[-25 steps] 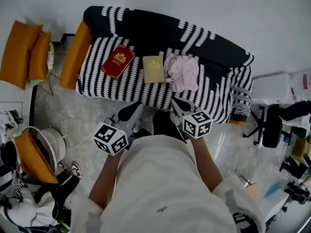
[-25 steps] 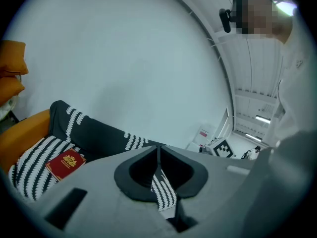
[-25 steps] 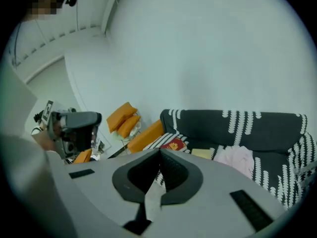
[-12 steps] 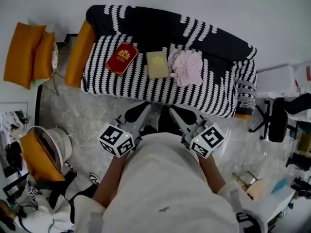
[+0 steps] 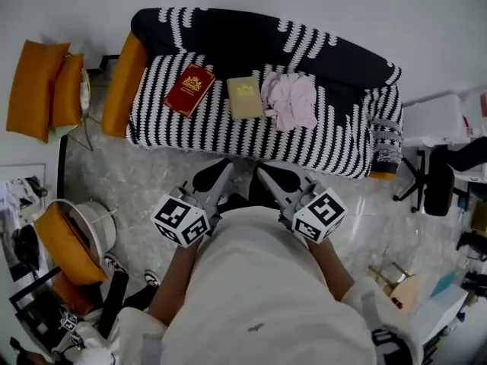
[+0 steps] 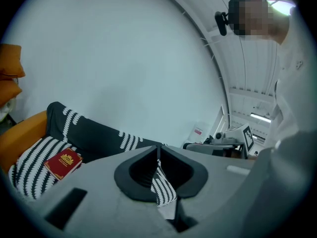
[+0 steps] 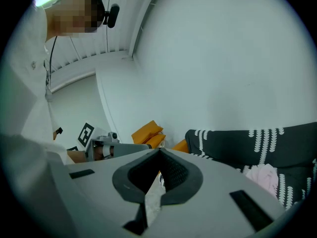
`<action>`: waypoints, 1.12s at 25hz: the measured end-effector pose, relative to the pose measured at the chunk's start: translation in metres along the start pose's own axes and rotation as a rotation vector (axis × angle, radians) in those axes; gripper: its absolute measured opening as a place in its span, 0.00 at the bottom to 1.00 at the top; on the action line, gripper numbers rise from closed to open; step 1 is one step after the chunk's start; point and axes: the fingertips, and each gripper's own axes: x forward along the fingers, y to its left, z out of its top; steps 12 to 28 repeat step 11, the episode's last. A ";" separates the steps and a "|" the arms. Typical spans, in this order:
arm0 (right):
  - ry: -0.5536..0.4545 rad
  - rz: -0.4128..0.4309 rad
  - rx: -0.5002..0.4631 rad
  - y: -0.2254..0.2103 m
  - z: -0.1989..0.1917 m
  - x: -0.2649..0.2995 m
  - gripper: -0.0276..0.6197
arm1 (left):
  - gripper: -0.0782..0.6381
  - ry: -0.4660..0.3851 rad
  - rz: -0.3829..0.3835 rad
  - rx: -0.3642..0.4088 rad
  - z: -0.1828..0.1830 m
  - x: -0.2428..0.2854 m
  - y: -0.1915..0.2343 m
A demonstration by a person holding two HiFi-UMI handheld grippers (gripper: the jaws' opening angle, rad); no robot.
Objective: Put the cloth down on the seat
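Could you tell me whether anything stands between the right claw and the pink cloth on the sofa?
Nothing visible does. The right claw, shut and empty, is over the floor before the sofa; the pink cloth lies on the striped seat ahead. The tan book beside it is off that line.

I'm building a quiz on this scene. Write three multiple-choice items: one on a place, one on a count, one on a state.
1. Where is the cloth? A floor; B sofa seat; C cushions.
2. How many books on the seat? A one; B two; C four.
3. The right gripper is: A wide open; B shut on the cloth; C shut, empty.
Answers: B, it lies on the striped seat; B, one red book, one tan book; C, its jaws meet with nothing between.
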 end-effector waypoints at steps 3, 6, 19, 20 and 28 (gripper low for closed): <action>0.001 -0.002 -0.004 -0.002 0.000 -0.004 0.05 | 0.15 -0.003 0.006 -0.002 -0.001 -0.001 0.002; 0.000 0.003 0.003 -0.001 0.000 -0.005 0.05 | 0.15 -0.002 0.003 -0.011 -0.003 0.001 0.001; -0.001 0.015 -0.009 0.005 0.006 0.001 0.05 | 0.15 0.003 -0.013 -0.017 -0.004 0.007 -0.005; -0.001 0.015 -0.009 0.005 0.006 0.001 0.05 | 0.15 0.003 -0.013 -0.017 -0.004 0.007 -0.005; -0.001 0.015 -0.009 0.005 0.006 0.001 0.05 | 0.15 0.003 -0.013 -0.017 -0.004 0.007 -0.005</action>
